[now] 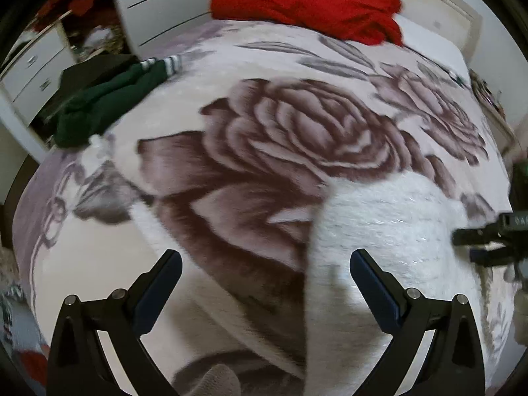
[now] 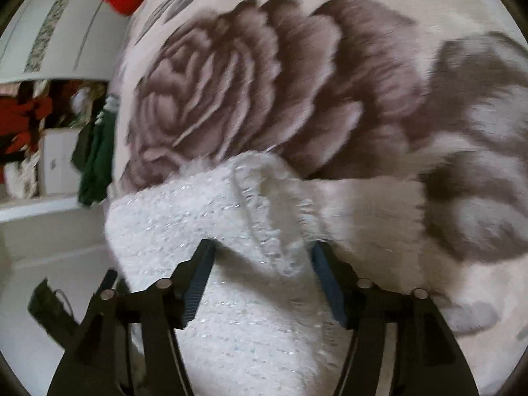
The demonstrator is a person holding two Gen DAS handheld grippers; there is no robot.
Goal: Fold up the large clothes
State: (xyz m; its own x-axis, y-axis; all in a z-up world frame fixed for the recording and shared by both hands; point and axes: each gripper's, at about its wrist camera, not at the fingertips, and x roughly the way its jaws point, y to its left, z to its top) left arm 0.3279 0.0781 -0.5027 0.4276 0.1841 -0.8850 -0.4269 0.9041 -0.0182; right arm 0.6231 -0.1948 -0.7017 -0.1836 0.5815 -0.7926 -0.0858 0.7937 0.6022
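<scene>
A white fuzzy knit garment (image 1: 389,231) (image 2: 237,297) lies on a bed covered by a pale blanket (image 1: 264,138) printed with big brown roses. In the right wrist view my right gripper (image 2: 262,249) straddles a raised fold of this garment. Its blue pads stand apart on either side and do not pinch the knit, so it is open. My left gripper (image 1: 265,257) hangs wide open above the blanket, with the garment's left edge running between its fingers, untouched. The right gripper (image 1: 465,244) also shows at the right edge of the left wrist view, over the garment.
A red garment (image 1: 307,0) is heaped at the far end of the bed. A dark green garment (image 1: 99,105) with striped cuffs hangs over the bed's left side. White drawers (image 1: 36,66) and a white cabinet (image 1: 165,3) stand beyond it.
</scene>
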